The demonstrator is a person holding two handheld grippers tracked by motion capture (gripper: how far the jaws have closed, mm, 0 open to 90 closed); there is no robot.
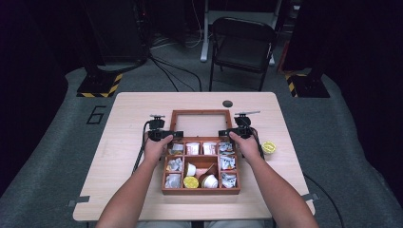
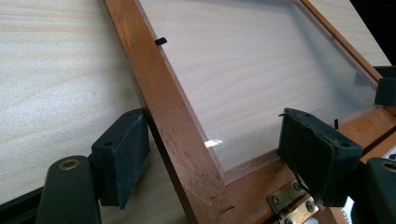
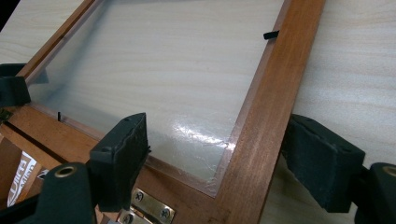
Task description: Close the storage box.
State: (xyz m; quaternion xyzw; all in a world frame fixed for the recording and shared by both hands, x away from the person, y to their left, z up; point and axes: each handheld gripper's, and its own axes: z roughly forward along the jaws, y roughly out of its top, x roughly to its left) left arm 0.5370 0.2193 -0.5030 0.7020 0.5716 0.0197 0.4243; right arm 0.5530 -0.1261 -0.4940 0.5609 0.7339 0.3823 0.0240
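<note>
On the table [image 1: 128,114], box [image 1: 164,183] holds cups, packets; lid [image 1: 201,113] flat; both fingers wide.

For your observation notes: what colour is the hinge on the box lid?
Brass-gold hinge, clearest in the right gripper view.

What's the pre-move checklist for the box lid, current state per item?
1. Lid swung fully open, lying back on the table: ok.
2. Left gripper straddles the lid's side rail, pads not pressing: ok, open.
3. Right gripper straddles the opposite rail, pads apart from the wood: ok, open.
4. Hinges intact: ok for the two seen.
5. Box compartments filled, nothing standing above the rim: cannot tell.
6. Yellow cup outside the box, right of it: not ok if it belongs inside.
</note>
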